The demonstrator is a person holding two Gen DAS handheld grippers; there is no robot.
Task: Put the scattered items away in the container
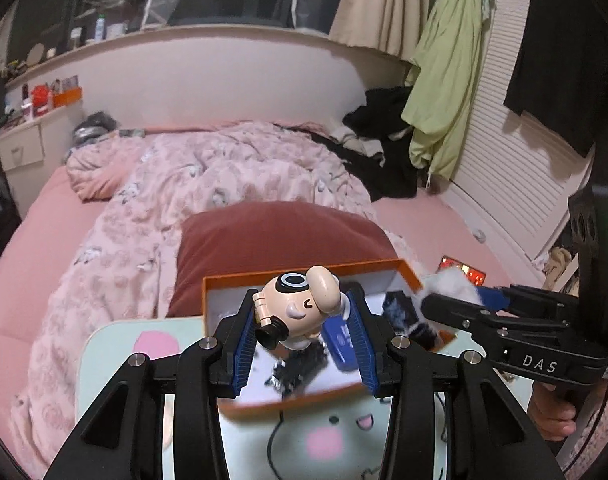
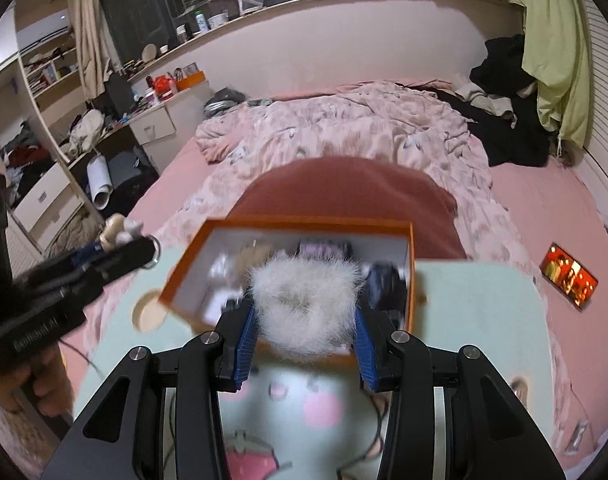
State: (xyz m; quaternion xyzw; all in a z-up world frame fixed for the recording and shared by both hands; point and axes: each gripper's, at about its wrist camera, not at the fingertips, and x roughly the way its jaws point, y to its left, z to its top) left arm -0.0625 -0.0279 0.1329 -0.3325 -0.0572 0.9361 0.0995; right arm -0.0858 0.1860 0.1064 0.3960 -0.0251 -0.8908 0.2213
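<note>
An orange box (image 1: pixel 304 270) with a white inside stands on a pale green lap table (image 1: pixel 115 332); it also shows in the right wrist view (image 2: pixel 304 224). Several small dark items lie in it. My left gripper (image 1: pixel 301 320) is shut on a beige toy figure (image 1: pixel 299 304) and holds it over the box. My right gripper (image 2: pixel 304 320) is shut on a white fluffy scrunchie (image 2: pixel 304 300) above the box's near edge. The right gripper (image 1: pixel 456 300) also shows at the right of the left wrist view, at the box's right corner.
The table (image 2: pixel 484 300) rests on a pink bed by a dark red cushion (image 1: pixel 279 232) and a crumpled pink duvet (image 1: pixel 223 168). A red packet (image 2: pixel 570 276) lies on the sheet to the right. Clothes pile at the far right; shelves and drawers stand left.
</note>
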